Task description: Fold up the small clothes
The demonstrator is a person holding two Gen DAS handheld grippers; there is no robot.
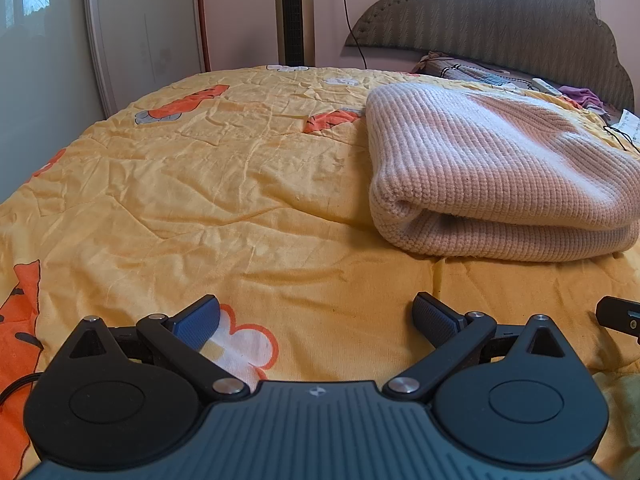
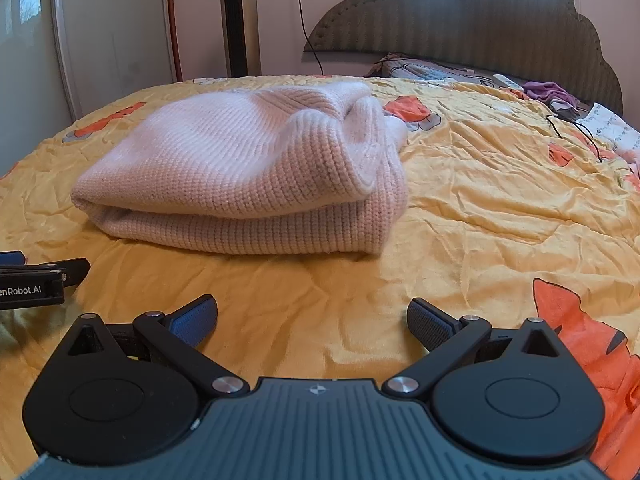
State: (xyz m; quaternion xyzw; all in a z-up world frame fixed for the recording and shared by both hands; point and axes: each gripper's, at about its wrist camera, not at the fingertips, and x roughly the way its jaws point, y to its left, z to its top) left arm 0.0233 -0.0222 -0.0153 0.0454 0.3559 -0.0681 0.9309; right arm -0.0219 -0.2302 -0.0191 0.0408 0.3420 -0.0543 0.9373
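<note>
A pale pink knitted sweater (image 1: 500,176) lies folded in a thick bundle on the yellow bedspread (image 1: 240,184). In the right wrist view the sweater (image 2: 248,176) is ahead and to the left, with a loose fold bulging at its right end. My left gripper (image 1: 316,320) is open and empty, low over the bedspread, short of the sweater and to its left. My right gripper (image 2: 312,320) is open and empty, just in front of the sweater. The left gripper shows at the left edge of the right wrist view (image 2: 36,276).
A grey padded headboard (image 2: 480,28) stands at the back, with a pillow (image 2: 424,68), a white remote (image 2: 506,80), purple cloth (image 2: 550,92) and a black cable (image 2: 576,132) near it. A tower fan (image 2: 236,20) and a white door (image 2: 112,40) stand beyond the bed.
</note>
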